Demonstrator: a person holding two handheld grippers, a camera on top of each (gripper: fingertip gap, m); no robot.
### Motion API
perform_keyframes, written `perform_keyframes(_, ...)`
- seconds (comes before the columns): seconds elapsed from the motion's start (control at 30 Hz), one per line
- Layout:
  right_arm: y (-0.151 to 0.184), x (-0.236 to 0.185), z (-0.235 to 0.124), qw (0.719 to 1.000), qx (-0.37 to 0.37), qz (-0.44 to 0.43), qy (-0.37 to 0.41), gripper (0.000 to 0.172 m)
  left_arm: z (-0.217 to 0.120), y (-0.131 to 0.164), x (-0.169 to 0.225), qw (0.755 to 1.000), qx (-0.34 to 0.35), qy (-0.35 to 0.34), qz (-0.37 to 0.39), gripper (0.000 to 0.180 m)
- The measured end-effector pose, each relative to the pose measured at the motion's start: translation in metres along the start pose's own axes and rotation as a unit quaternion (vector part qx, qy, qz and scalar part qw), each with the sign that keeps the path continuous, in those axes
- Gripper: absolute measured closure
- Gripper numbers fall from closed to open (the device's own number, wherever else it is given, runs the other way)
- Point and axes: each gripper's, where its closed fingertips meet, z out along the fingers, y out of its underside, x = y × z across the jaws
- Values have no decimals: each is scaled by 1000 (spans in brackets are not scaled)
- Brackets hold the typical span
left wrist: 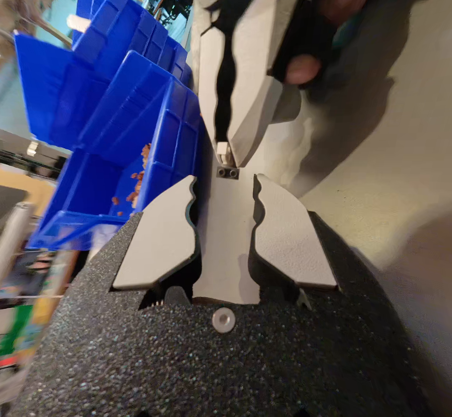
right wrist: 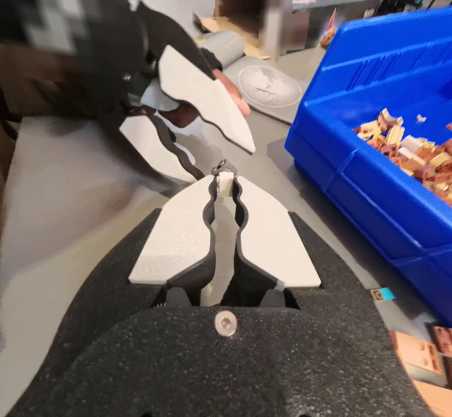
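Right tool [right wrist: 225, 181] pinching white brick [right wrist: 225, 186] with grey plate [right wrist: 226, 167]; left tool [left wrist: 225, 180] spread. No legible writing.

The blue bins [right wrist: 367, 102] at about two o'clock are glossy moulded plastic. The right gripper [right wrist: 226, 185] pinches a smooth cream plastic brick [right wrist: 225, 186] joined to a dark grey studded plate [left wrist: 228, 173]. Both grippers have matt, finely grained pale fingers [left wrist: 166, 229] on rough, speckled black bodies with a metal screw [right wrist: 225, 323]. The tabletop [right wrist: 61, 209] is smooth matt grey.
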Motion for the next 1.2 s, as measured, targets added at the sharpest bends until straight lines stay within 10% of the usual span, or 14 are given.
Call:
perform_keyframes(0.73, -2, -9, 15, 999, -22, 26, 14, 160, 5, 13, -4, 962, -139, -86, 219, 162)
perform_keyframes(1.2, 6, -21, 13, 980, -35, -195, 20, 160, 1, 11, 17, 993, -66, 38, 88, 163)
